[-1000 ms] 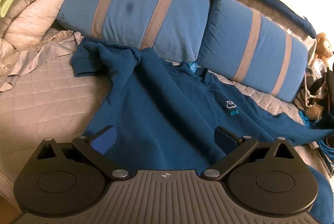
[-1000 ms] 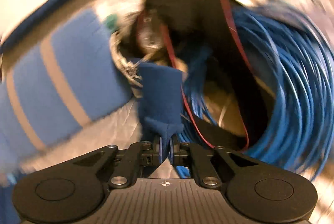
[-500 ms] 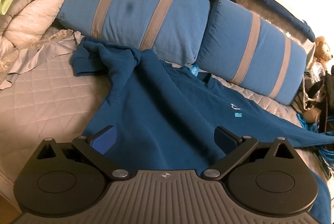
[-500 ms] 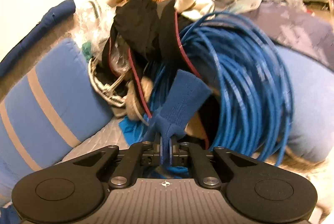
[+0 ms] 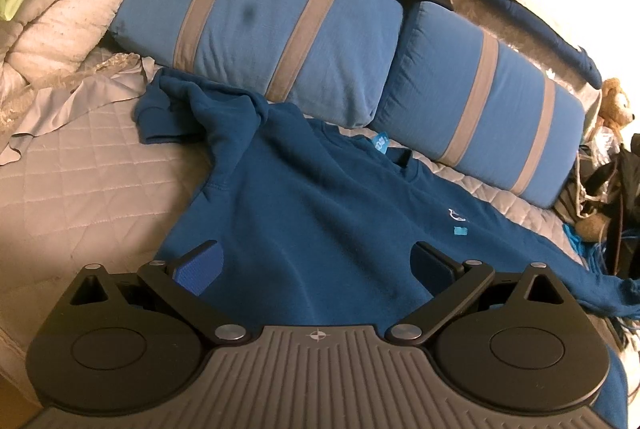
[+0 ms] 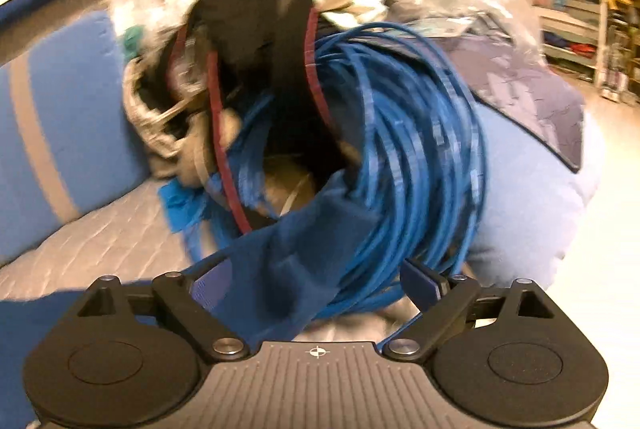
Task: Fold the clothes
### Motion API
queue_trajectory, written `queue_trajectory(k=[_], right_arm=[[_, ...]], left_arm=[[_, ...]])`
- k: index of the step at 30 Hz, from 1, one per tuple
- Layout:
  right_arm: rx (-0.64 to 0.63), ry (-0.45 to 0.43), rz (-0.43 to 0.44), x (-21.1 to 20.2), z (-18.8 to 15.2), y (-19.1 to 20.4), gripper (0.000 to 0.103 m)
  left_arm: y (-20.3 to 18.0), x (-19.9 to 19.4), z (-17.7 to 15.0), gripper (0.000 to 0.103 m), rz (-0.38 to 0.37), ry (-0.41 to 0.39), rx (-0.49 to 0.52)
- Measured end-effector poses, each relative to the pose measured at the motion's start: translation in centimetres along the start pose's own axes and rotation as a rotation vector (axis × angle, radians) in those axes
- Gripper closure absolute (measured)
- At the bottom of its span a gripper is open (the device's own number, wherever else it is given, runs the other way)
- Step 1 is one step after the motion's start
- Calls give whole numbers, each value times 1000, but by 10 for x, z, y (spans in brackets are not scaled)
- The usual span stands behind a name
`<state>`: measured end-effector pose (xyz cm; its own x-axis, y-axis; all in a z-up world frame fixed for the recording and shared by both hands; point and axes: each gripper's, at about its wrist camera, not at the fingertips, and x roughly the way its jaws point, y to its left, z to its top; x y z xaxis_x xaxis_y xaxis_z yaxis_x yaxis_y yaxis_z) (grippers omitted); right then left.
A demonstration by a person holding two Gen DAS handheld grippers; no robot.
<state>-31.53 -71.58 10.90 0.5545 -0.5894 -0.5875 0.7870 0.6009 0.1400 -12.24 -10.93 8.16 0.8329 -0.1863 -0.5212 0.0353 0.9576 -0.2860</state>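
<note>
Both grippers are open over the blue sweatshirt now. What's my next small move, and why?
Probably lower the open left gripper and pinch the crumpled far sleeve. The sweatshirt lies mostly flat, its other sleeve already stretched toward the cable coil, lying loose between the open right gripper's fingers.

My right tool [image 6: 316, 281] was clamped on the sleeve [image 6: 304, 249] half a second ago; now its jaws stand wide apart and the cuff lies loose between them, draped against the cable coil [image 6: 416, 157]. In my left view the sweatshirt [image 5: 320, 213] has been drawn flatter since a second ago, its right sleeve now stretched out straight toward the clutter at the bed's [image 5: 80, 181] edge, and the chest logo [image 5: 456, 216] has slid further right.
</note>
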Motion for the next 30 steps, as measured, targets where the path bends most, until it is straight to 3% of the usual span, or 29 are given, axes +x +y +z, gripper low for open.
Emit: queue_trajectory(k=[4,11,16,20,30], right_arm=[[-121,15,129,-15,-13,35,11],[-417,2,335,-16,-39,140,10],[-596,9,436,-1,-56,220,13],[-692,5,466,17,-59,269,18],[-748,59,489,79,-70,363,32]], left_arm=[[-5,1,3,1,13,24,32],[-31,-16,2,1,74,14,320],[-28,-14,-12,1,144,30,378],[-28,-9,-18,1,166,53,395],[-33,-1,-22,1,232,64,451]])
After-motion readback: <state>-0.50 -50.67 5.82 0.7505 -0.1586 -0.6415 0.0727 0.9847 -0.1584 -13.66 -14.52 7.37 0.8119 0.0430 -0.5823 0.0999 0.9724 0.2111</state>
